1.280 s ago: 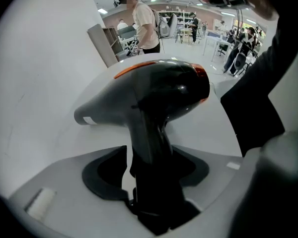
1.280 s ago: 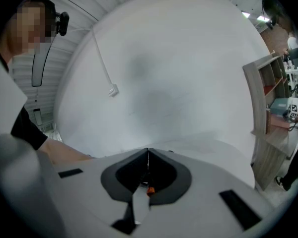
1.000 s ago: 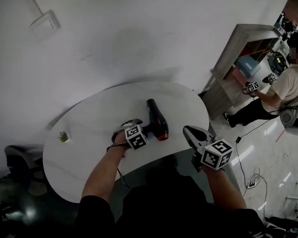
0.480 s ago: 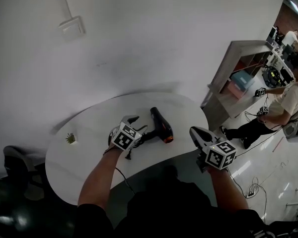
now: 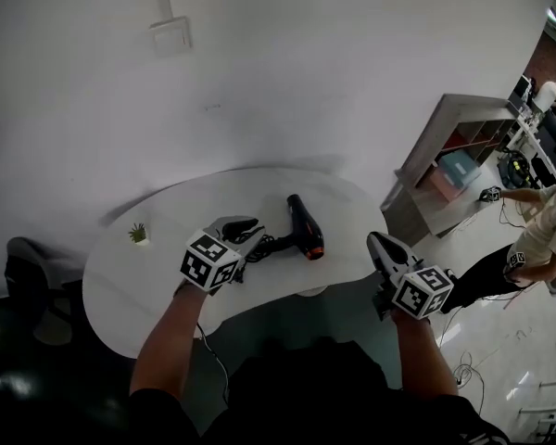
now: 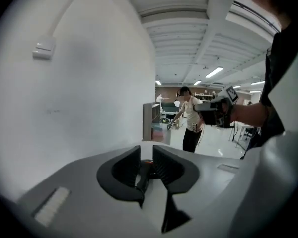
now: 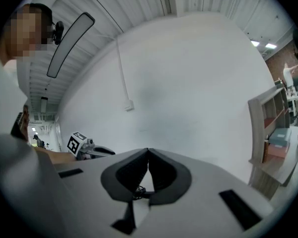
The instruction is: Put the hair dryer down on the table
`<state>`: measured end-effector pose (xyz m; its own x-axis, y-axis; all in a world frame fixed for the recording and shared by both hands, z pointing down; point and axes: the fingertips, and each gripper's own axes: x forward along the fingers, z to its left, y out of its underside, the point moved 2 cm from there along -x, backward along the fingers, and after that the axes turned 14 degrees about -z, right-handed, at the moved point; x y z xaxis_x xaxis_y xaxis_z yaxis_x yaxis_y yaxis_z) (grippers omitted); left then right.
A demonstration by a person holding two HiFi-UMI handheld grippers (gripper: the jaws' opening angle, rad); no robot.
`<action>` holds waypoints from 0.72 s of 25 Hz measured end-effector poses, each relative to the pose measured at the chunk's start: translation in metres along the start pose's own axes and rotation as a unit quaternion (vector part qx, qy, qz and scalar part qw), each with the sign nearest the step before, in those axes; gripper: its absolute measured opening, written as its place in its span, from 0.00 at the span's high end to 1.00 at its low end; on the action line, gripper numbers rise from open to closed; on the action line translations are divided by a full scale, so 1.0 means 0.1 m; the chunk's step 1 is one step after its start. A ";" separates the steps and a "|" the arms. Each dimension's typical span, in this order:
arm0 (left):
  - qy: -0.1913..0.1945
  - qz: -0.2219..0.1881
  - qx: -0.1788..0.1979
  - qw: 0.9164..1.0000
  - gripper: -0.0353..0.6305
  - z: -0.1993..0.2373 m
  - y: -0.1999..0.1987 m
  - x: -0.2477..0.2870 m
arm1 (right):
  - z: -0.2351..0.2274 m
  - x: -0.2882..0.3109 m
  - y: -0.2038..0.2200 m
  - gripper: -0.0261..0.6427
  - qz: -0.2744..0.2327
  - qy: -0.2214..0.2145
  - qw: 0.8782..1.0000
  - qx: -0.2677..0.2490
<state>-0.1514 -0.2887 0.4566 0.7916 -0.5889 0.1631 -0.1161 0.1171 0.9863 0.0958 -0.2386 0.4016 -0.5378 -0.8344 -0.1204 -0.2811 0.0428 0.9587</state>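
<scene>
The black hair dryer (image 5: 304, 227), with an orange rim at its near end, lies on its side on the white oval table (image 5: 157, 272). My left gripper (image 5: 244, 227) hovers just left of the dryer's handle, apart from it. Its jaws are closing with nothing pressed between them. In the left gripper view the dryer (image 6: 145, 168) shows through the narrow gap ahead of the left gripper (image 6: 146, 150). My right gripper (image 5: 374, 239) hangs off the table's right edge, holding nothing. The right gripper view shows its jaw tips touching (image 7: 148, 150).
A small potted plant (image 5: 137, 234) stands near the table's left end. The dryer's cord (image 5: 213, 350) hangs over the near edge. A grey shelf unit (image 5: 445, 170) and a person (image 5: 537, 239) are at the right. A dark chair (image 5: 23, 286) sits at the left.
My left gripper has let go of the dryer's handle and drawn back to the left, its jaws narrowing. The dryer stays on the table. The right gripper has barely moved.
</scene>
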 end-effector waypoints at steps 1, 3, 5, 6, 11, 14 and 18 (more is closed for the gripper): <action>0.001 -0.013 -0.017 1.000 0.82 -0.06 -0.06 -0.05 | 0.00 0.01 -0.04 0.94 -0.007 -0.008 1.000 0.000; -0.019 -0.054 -0.042 0.997 0.82 -0.16 -0.21 -0.15 | 0.00 0.02 -0.11 0.94 -0.017 -0.027 0.999 -0.001; -0.071 -0.104 -0.046 0.991 0.89 -0.22 -0.35 -0.24 | -0.06 -0.06 -0.16 0.94 -0.020 -0.045 0.999 0.001; -0.102 -0.124 -0.044 0.986 0.91 -0.24 -0.40 -0.26 | -0.12 -0.12 -0.17 0.94 -0.020 -0.051 0.998 0.005; -0.218 -0.162 -0.037 0.962 0.93 -0.44 -0.54 -0.03 | -0.49 -0.35 -0.27 0.94 -0.019 -0.084 0.996 0.017; -0.267 -0.166 -0.040 0.949 0.93 -0.58 -0.62 0.16 | -0.62 -0.44 -0.38 0.94 -0.025 -0.112 0.993 0.015; -0.289 -0.167 -0.029 0.942 0.93 -0.69 -0.78 0.29 | -0.86 -0.48 -0.45 0.94 -0.029 -0.110 0.993 0.007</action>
<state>-0.0779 -0.2592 0.3828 0.3176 -0.9356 -0.1539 0.1280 -0.1185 0.9847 0.2025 -0.2473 0.3861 -0.6815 -0.6948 -0.2298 -0.3261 0.0073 0.9453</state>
